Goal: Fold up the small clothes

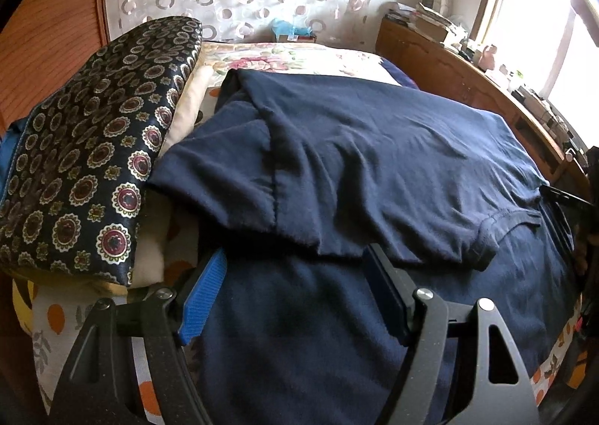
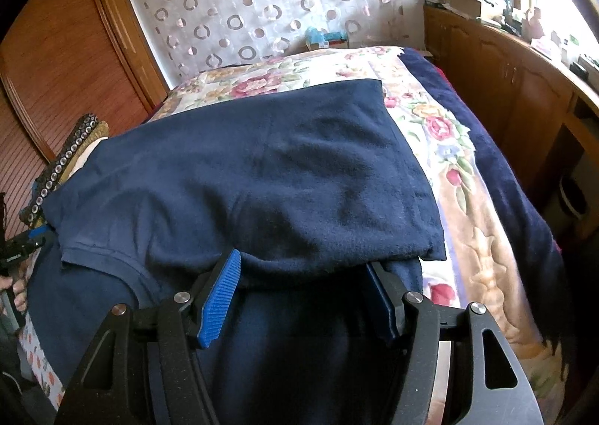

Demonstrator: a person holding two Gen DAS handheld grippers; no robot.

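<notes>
The shirt (image 1: 374, 148) runs off the lower edge in both views, its near hem hidden. The clutter (image 1: 430, 18) on the cabinet (image 1: 441, 61) is too small to tell.

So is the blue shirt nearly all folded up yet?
Partly. The navy shirt lies flat on the bed, and its sleeve and one side already look folded in over the body. Right now the left gripper and right gripper hang open above the near edge, gripping nothing. Probably still left: folding it up smaller.
</notes>
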